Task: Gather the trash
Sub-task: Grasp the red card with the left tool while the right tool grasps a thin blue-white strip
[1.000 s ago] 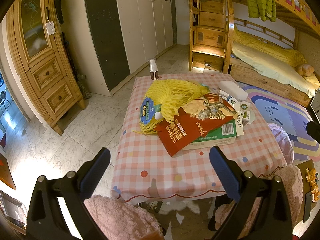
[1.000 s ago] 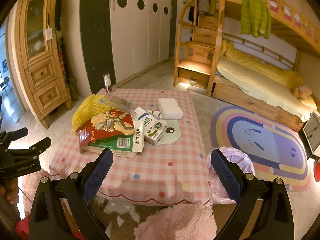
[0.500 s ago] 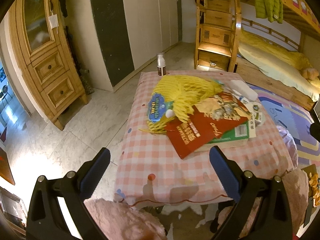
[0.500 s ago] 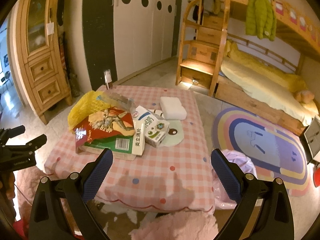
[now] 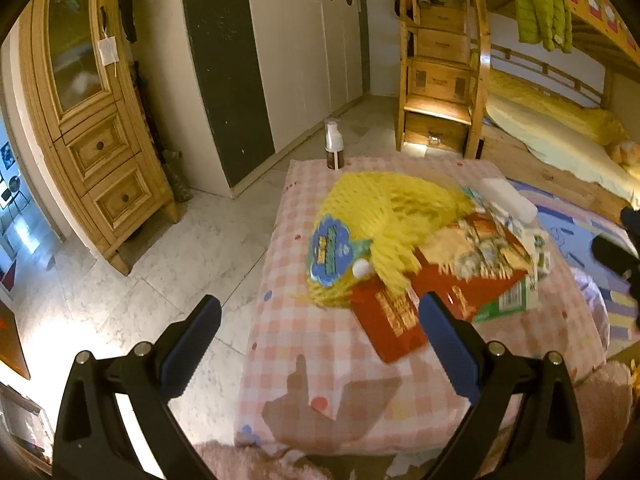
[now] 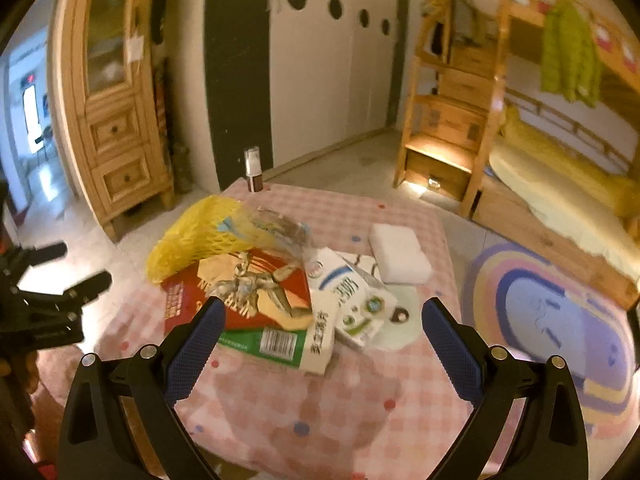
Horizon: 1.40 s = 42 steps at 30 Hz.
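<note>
Both grippers' jaws spread, empty, above table (image 6: 280, 408) with yellow net bag (image 5: 384, 216), apparently blurred cartons (image 6: 352, 304)

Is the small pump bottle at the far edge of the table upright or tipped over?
Upright. The pump bottle stands on its dark base at the checked table's far edge, white top uppermost, in both views.

table (image 6: 352, 408), pink checked cloth | on it: yellow net bag (image 5: 384, 216), flattened cartons (image 6: 280, 320), white sponge (image 6: 400, 252), bottle (image 5: 333, 145)

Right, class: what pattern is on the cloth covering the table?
The tablecloth is a pink-and-white check with scattered coloured dots, clearest in the right wrist view.
</note>
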Motion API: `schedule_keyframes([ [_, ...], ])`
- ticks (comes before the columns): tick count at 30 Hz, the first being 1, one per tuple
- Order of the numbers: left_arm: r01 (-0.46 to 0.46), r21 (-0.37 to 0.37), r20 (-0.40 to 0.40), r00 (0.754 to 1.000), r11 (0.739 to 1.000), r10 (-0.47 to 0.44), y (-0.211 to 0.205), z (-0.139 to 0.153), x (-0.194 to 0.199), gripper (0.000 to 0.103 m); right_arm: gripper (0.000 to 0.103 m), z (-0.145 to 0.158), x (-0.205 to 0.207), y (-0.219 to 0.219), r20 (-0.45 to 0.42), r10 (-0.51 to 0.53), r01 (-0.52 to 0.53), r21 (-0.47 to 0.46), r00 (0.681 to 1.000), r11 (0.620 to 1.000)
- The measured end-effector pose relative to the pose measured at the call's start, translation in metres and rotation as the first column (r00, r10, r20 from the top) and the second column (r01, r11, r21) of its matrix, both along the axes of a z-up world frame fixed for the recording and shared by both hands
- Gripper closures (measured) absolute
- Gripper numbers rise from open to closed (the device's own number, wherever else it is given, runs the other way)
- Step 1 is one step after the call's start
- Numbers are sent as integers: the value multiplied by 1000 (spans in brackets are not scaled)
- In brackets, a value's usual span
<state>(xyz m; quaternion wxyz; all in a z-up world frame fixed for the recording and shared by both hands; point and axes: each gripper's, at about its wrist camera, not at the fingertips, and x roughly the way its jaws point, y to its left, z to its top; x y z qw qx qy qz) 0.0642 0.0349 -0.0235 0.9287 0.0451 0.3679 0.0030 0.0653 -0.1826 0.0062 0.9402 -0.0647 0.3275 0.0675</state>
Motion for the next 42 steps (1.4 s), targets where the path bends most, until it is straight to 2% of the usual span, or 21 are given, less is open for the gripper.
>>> schedule_keyframes([
  [3, -13, -15, 1, 1000, 1000, 13, 3, 2, 14, 7, 8, -2, 16, 15, 9, 42, -41, -18, 999, 999],
  [7, -8, 12, 4, 1000, 1000, 8, 5, 5, 33, 7, 13, -9, 38, 40, -6, 119, -120, -85, 993, 989],
  [8, -3, 16, 4, 1000, 1000, 3, 5, 4, 36, 7, 15, -11, 43, 46, -15, 135, -136, -96, 991, 986],
  [9, -2, 18, 1, 1000, 1000, 2, 5, 4, 39, 7, 29, -14, 47, 49, -24, 142, -144, -105, 990, 984],
  [10, -1, 17, 0, 1000, 1000, 1, 6, 2, 43, 7, 31, -17, 53, 53, -36, 145, -148, -119, 989, 982],
  [15, -8, 1, -24, 1000, 1000, 8, 11, -6, 51, 7, 31, -30, 76, 65, -74, 158, -167, -149, 985, 975],
  [17, -12, 3, -30, 999, 1000, 12, 14, -9, 53, 7, 37, -33, 82, 69, -76, 158, -169, -180, 985, 969],
  [19, -12, 3, -33, 999, 1000, 12, 16, -11, 50, 7, 52, -33, 84, 71, -64, 153, -163, -202, 986, 966],
  [20, -7, 0, -32, 999, 1000, 7, 18, -12, 46, 7, 56, -31, 84, 69, -56, 147, -156, -205, 988, 966],
  [21, -6, 1, -30, 1000, 1000, 6, 19, -13, 43, 7, 66, -29, 85, 67, -48, 141, -148, -202, 989, 968],
  [22, -5, 4, -30, 1000, 1000, 5, 20, -14, 38, 7, 81, -25, 85, 62, -34, 130, -134, -192, 991, 972],
  [25, 18, 13, -29, 999, 1000, -18, 20, -18, 27, 7, 103, -14, 87, 46, 13, 76, -73, -168, 997, 983],
  [30, 61, 11, -33, 998, 998, -60, 10, -25, 6, 8, 103, 15, 75, 5, 95, -43, 49, -65, 995, 997],
  [31, 76, 1, -34, 997, 997, -76, 8, -27, 1, 11, 103, 20, 70, -3, 108, -65, 71, -47, 992, 996],
  [32, 85, -5, -40, 996, 996, -86, 5, -28, -1, 18, 103, 25, 64, -10, 114, -84, 88, -29, 990, 996],
  [35, 159, -20, -56, 986, 987, -160, -8, -35, -10, 28, 103, 33, 38, -33, 107, -124, 122, 31, 986, 992],
  [42, 256, 43, -25, 967, 966, -255, -43, -50, -22, 29, 103, 27, -6, -47, 72, -147, 143, 58, 987, 988],
])
